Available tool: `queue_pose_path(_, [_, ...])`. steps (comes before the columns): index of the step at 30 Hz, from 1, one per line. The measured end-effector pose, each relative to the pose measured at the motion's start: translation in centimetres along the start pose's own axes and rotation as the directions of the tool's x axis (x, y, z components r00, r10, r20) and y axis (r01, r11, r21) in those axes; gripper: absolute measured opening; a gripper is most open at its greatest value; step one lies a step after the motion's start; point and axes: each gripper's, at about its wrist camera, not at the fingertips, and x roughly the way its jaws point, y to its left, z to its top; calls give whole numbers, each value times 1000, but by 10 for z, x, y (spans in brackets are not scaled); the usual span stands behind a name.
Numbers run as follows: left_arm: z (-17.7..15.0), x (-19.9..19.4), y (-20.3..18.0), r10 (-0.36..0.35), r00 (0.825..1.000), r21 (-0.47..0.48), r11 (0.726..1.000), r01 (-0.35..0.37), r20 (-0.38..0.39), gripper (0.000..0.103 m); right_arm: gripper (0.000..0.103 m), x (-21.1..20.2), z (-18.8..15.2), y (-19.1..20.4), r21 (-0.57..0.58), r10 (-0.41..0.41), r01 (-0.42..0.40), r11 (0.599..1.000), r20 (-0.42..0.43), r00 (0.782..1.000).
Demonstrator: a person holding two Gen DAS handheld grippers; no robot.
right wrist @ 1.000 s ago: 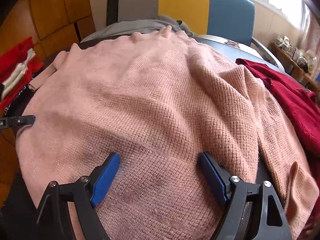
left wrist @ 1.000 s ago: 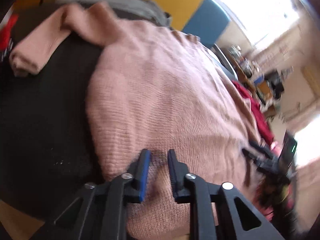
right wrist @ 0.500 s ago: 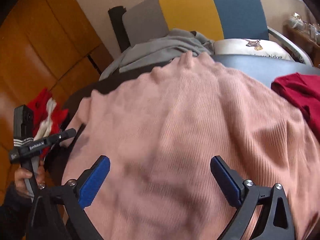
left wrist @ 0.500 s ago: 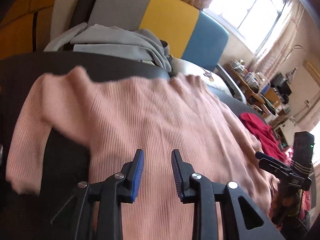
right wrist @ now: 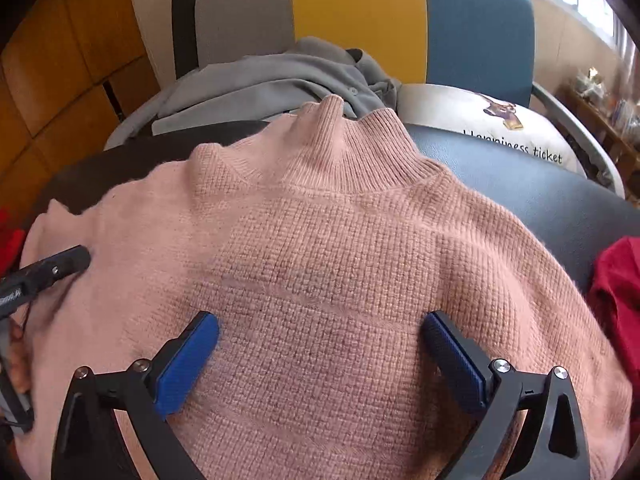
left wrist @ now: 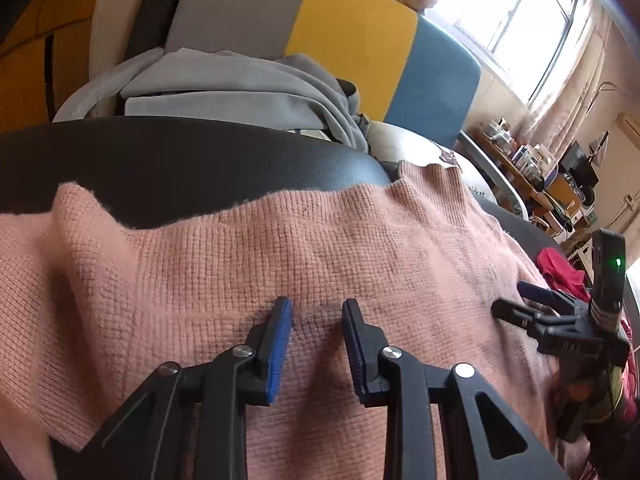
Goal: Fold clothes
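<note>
Beneath both parted, empty claws, left gripper [left wrist: 316,310] and right gripper [right wrist: 320,326], the pink sweater [right wrist: 340,264] lies spread flat, folding apparently not begun.

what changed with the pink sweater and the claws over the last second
Both claws moved up the pink sweater from near its hem toward the collar, which now sits close ahead. The left claw stayed narrowly open, the right claw wide open; neither took hold. Sweater still spread flat, grey garment and red cloth unmoved.
</note>
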Motion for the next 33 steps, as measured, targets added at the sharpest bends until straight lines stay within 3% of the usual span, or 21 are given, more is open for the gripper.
queue_pose_path(5, [20,1,39,108,994,-30,994,-107,18,15,103,20,28,18,13,-17,17,1000,0,1000])
queue_pose_path(8, [28,-1,57,190,981,-24,982,-190,27,14,103,32,46,40,-1,-21,21,1000,1,1000])
queue_pose_path(12, [32,-3,72,231,972,-19,973,-231,29,14,103,38,55,64,-14,-3,3,1000,21,1000])
queue_pose_path(16, [37,-1,69,259,966,-3,966,-259,13,14,103,35,54,65,-7,23,-23,1000,36,999])
queue_pose_path(18, [39,-8,60,307,952,-13,952,-307,-1,25,103,34,54,64,1,35,-35,999,33,999])
queue_pose_path(19, [36,-19,52,320,947,-35,947,-319,12,25,103,33,54,64,3,37,-37,999,28,999])
queue_pose_path(21, [25,-49,30,230,969,-71,972,-225,84,27,103,32,54,65,-2,32,-32,999,29,999])
queue_pose_path(25, [-7,-79,-24,100,988,7,995,-101,115,27,103,22,53,65,-14,60,-60,998,15,998])
queue_pose_path(28, [-39,-85,-49,63,993,51,996,-68,95,28,103,-7,45,59,-20,151,-151,988,18,988])
queue_pose_path(33, [-91,-85,-75,27,999,79,996,-29,25,28,103,-77,-5,26,-7,331,-331,944,14,944])
